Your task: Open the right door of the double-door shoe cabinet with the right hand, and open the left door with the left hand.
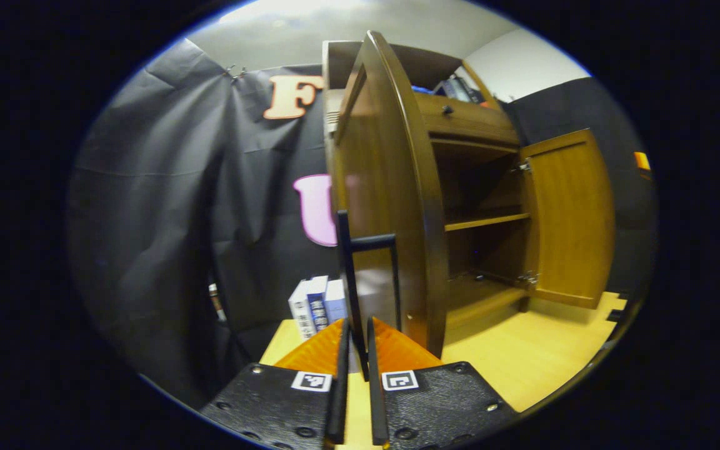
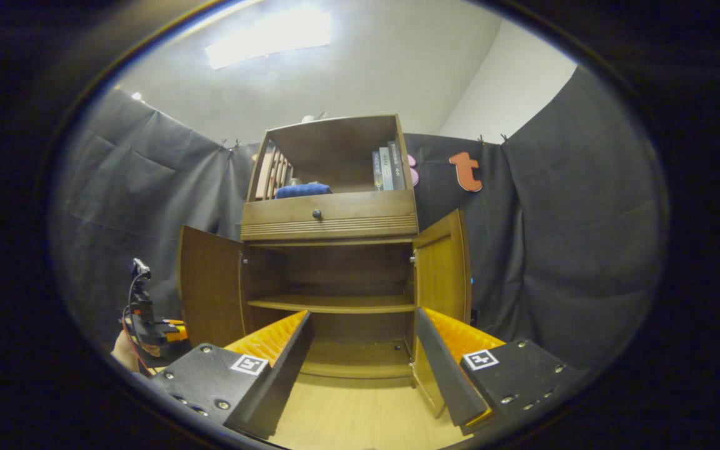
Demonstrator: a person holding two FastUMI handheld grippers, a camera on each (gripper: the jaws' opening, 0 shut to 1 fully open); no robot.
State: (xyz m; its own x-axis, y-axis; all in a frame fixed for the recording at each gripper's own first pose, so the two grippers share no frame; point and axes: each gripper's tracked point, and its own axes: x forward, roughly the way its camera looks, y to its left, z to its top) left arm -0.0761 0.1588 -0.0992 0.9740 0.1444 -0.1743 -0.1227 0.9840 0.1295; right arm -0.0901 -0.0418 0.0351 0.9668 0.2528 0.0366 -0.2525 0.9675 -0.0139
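While my left gripper (image 1: 355,350) pinches nearly shut on the left door's handle (image 1: 360,275) to swing that left door (image 1: 385,206) wide, my right gripper (image 2: 360,362) hangs open and empty before the shoe cabinet (image 2: 335,250), its right door (image 2: 444,269) already open.

A recording booth: black cloth walls (image 2: 147,181) hang pinned around a lone wooden shoe cabinet (image 2: 329,219) under white ceiling.
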